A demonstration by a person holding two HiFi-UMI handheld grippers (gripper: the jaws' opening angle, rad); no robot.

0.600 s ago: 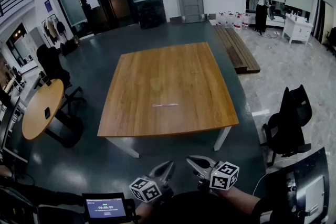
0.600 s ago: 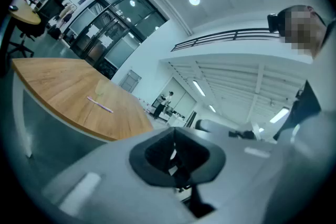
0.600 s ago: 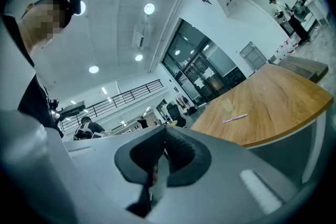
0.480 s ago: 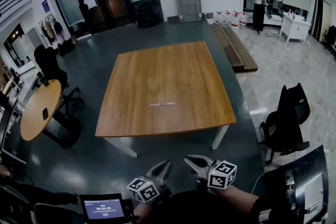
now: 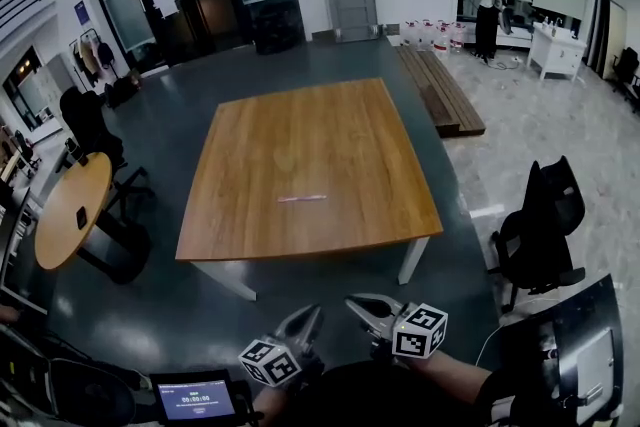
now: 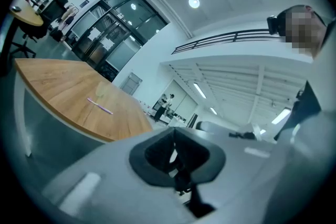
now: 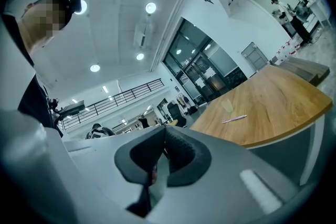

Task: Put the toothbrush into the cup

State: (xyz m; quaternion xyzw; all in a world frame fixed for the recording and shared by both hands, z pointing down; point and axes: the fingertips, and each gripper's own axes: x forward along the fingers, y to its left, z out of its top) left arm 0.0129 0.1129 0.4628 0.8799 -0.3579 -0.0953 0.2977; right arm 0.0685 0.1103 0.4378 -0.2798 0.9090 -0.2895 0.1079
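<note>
— Dark grey floor runs across this big open hall, and at twelve o'clock from us stands the square light-wood table with white legs. Where is our thing?

— On that table, near its middle: the thin lilac-pink plastic toothbrush, lying flat and crosswise to us. We are well apart from it.

— And the cup?

— In the right gripper view we make out a faint, clear, glassy cup at about twelve o'clock of the toothbrush, near it but not touching. From the head view we can hardly see it.

— Our claws?

— The left gripper and the right gripper hang low at six o'clock, close to our body. Both are clenched on nothing, with their black pads meeting at the tips.

— So we judge the task not yet begun. What could go wrong?

— The brush is thin and lies flat on the wood. If we come down too shallow, we scrape the tabletop or flick the brush away. The cup looks light and is hard to see, so a careless sweep could tip it. The black office chair at three o'clock of the table could snag us if we go round that side.

— And we must open a claw first.
</note>
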